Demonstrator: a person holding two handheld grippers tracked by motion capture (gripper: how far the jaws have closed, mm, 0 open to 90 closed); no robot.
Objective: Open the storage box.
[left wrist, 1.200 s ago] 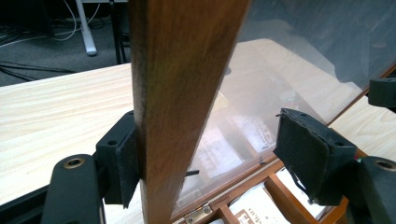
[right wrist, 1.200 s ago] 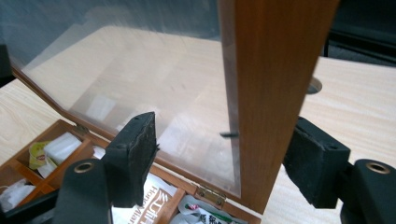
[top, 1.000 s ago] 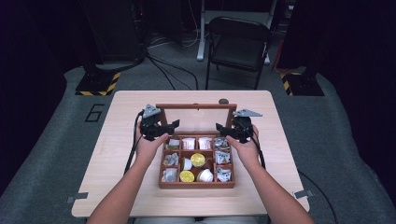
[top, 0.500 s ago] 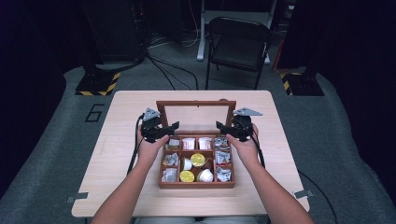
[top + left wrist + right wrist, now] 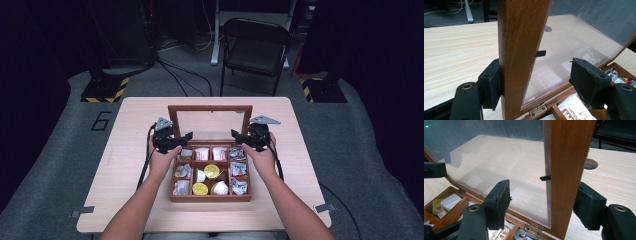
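One wooden box (image 5: 210, 196) was seen on the table (image 5: 125, 190), and its position serves as the landmark for everything else. One lid (image 5: 210, 107), a wooden frame around a clear pane, was hinged along the far edge of the box and stood raised, close to upright. Two brass hinges were counted: one (image 5: 537, 109) in the left gripper view and one (image 5: 533, 229) in the right gripper view. One folding chair (image 5: 257, 47) was seen on the floor well beyond the box.

The box was divided into nine compartments, three rows of three. Pale packets (image 5: 208, 153) were held in the far row, small foil-topped cups (image 5: 211, 171) in the middle compartments, and crinkled sachets (image 5: 239, 168) in the column at the right side of the box.

Two grippers were counted, each held in one hand. The left gripper (image 5: 172, 141) was placed at the far left corner of the box, with the left upright of the lid frame (image 5: 520, 57) standing between its jaws; one pad (image 5: 495, 87) was touching the wood, while the other pad (image 5: 586, 77) stood apart from it over the pane. The right gripper (image 5: 248, 138) was placed at the far right corner of the box, with the right upright (image 5: 565, 177) between its jaws; both pads stood clear or barely beside the wood. Both pairs of jaws were thus released, having just been opening slightly around the frame.
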